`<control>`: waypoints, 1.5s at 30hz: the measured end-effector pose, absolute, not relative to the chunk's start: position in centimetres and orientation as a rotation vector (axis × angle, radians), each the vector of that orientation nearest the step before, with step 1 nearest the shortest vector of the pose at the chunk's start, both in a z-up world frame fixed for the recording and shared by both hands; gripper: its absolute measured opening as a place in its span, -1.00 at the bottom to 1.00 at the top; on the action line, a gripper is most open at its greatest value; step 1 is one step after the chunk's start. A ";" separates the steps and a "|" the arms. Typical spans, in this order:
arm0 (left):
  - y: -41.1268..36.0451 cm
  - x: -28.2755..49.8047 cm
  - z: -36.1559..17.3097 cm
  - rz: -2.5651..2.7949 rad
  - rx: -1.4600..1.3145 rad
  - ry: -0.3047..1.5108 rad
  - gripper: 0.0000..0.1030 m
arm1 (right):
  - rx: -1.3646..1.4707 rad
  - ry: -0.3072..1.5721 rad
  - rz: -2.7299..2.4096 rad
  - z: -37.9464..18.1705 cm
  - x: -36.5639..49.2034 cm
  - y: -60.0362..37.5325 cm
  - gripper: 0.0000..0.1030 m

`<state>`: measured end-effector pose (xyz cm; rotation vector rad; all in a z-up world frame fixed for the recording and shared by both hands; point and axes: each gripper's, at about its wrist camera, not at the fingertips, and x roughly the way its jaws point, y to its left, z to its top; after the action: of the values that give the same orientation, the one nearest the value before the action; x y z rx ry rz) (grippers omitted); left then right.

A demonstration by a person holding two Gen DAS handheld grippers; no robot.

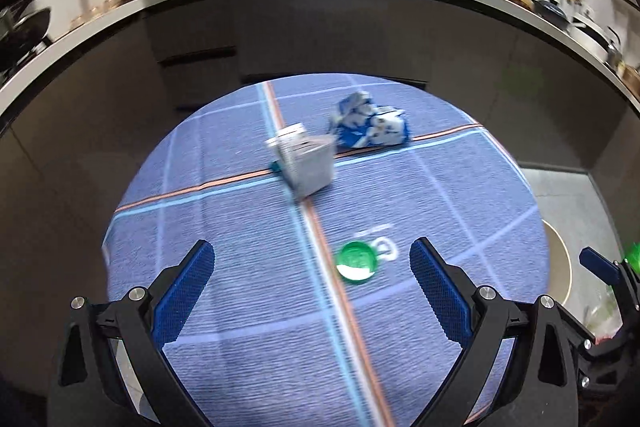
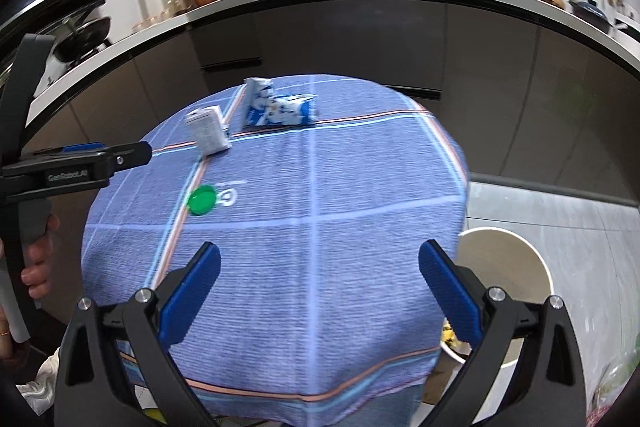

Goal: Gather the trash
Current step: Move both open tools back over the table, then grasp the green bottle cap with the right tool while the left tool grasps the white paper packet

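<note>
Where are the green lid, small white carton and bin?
green lid (image 1: pixel 356 262): left wrist view, centre of its top.
small white carton (image 1: pixel 306 165): left wrist view, front face.
bin (image 2: pixel 538 267): right wrist view, right rim.

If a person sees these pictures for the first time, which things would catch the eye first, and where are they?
First the round table under a blue striped cloth, which fills both views. On it, a bright green round plastic lid lies near the open left gripper, and a small white carton and a crumpled blue-and-white wrapper sit farther back. A white round bin stands beside the table, right of the open right gripper.

Cap (image 1: pixel 356 262) before carton (image 1: pixel 305 163); wrapper (image 1: pixel 368 126) behind.
</note>
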<state>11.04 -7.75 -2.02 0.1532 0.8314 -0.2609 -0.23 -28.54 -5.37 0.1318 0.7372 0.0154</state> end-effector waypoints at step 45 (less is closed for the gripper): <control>-3.8 20.7 -5.3 -0.458 -0.006 0.877 0.40 | -0.029 0.879 0.214 -10.3 11.7 -17.2 -0.30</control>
<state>20.71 -3.82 -5.26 -0.0058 0.8766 -0.4582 11.69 -17.17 -10.29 -0.0292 0.8789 0.2141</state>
